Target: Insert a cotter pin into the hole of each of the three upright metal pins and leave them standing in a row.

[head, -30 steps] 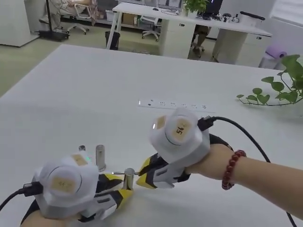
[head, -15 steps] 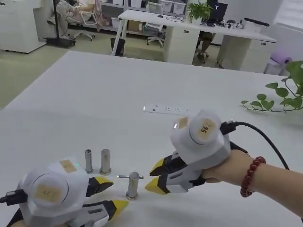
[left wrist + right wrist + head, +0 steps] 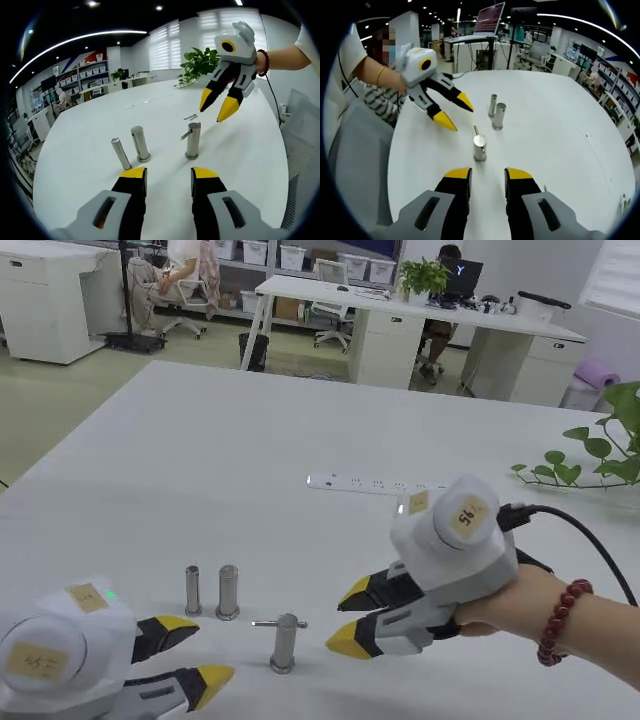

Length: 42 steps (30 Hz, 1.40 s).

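left gripper (image 3: 206,650) and right gripper (image 3: 340,624), spread, flank the metal pin (image 3: 284,642).

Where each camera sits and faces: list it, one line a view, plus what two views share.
Head view: on the person's head, facing forward and down at the table; both left tongs and right tongs show, plus a braceleted wrist.
Left gripper view: on the left tongs, facing across three metal pins toward the right tongs; own jaws at bottom.
Right gripper view: on the right tongs, facing the opposite way toward the left tongs; own jaws at bottom.
Shared: both gripper views hold the pin carrying a cotter pin.
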Tool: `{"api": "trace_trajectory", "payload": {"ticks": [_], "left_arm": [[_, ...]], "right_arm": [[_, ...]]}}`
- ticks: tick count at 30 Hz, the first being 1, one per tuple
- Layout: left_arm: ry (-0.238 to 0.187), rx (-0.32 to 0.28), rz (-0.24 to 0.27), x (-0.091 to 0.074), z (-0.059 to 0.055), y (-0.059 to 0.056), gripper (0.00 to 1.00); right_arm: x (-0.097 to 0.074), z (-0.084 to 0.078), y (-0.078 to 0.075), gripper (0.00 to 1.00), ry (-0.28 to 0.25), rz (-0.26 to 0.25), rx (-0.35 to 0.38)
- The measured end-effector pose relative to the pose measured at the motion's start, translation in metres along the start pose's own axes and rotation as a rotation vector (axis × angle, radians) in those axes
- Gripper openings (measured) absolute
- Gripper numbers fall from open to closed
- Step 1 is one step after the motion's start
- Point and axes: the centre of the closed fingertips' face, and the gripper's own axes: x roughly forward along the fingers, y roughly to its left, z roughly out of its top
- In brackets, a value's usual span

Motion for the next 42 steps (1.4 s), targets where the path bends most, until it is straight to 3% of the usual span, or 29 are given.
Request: {"api": "trace_trajectory", "payload": {"ticks": [5, 8, 17, 26, 32, 42], "left_arm": [[-0.009, -0.015, 0.045, -0.002, 0.002, 0.017, 0.34], [-0.017, -0.033, 0.079, -0.001, 0.004, 0.034, 0.33], [-0.039, -0.072, 0.133, 0.01, 0.013, 0.058, 0.29], [-0.056, -0.097, 0.137, 0.025, 0.019, 0.067, 0.26], [-0.055, -0.106, 0.129, 0.032, 0.018, 0.07, 0.25], [-0.054, -0.119, 0.109, 0.037, 0.015, 0.071, 0.15]], "right_arm": [[-0.004, -0.005, -0.004, 0.28, 0.007, -0.01, 0.01], [-0.006, -0.01, -0.007, 0.28, 0.012, -0.014, 0.019], [-0.007, -0.022, -0.022, 0.28, 0.035, -0.04, 0.032], [-0.008, -0.041, -0.045, 0.26, 0.092, -0.084, 0.061], [-0.006, -0.056, -0.059, 0.25, 0.131, -0.108, 0.077], [-0.001, -0.075, -0.078, 0.22, 0.198, -0.125, 0.059]]}}
